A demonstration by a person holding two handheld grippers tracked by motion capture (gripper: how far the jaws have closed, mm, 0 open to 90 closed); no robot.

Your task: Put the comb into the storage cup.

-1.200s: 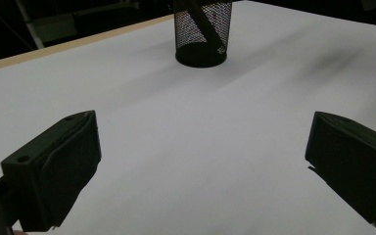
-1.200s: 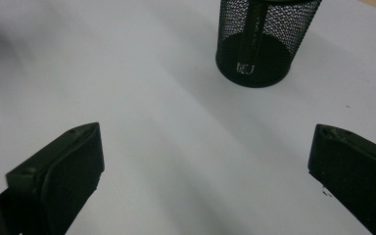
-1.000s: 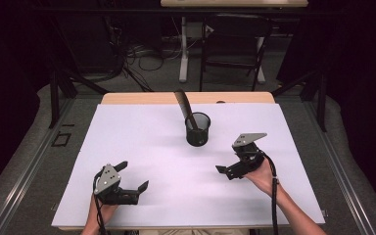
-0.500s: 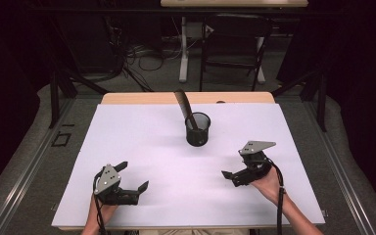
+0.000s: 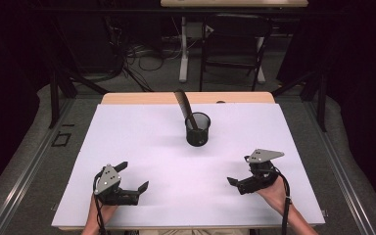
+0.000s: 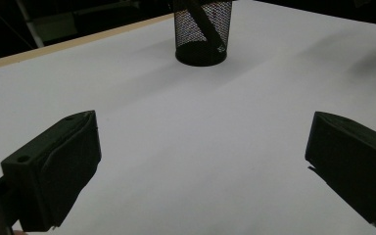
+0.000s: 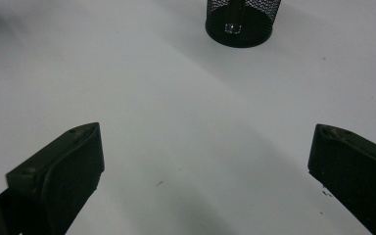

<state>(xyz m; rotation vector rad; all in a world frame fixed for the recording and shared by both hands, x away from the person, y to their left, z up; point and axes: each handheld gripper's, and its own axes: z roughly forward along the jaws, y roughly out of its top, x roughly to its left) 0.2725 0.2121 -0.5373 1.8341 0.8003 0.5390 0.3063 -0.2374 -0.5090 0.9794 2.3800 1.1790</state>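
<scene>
A black mesh cup [image 5: 198, 129] stands on the white table sheet [image 5: 142, 137], at the middle toward the back. A dark flat tool [image 5: 182, 103] leans out of it to the upper left. My left gripper [image 5: 134, 175] rests low at the front left, open, with nothing between its jaws. At the front right my right gripper [image 5: 238, 170] is open and holds nothing. The left gripper view has the cup [image 6: 199, 34] far ahead of the wide-spread left gripper [image 6: 203, 161]. The right gripper view likewise has the cup [image 7: 239, 22] beyond the spread right gripper [image 7: 205, 166].
A wooden table edge [image 5: 142, 98] runs along the back of the sheet. Behind it are a dark chair [image 5: 235, 44], a white desk leg [image 5: 182, 49] and cables on the floor. Metal rails [image 5: 34, 161] flank the table.
My right gripper has drawn back from the cup toward the front right edge of the table. The left gripper and the cup have stayed put.
</scene>
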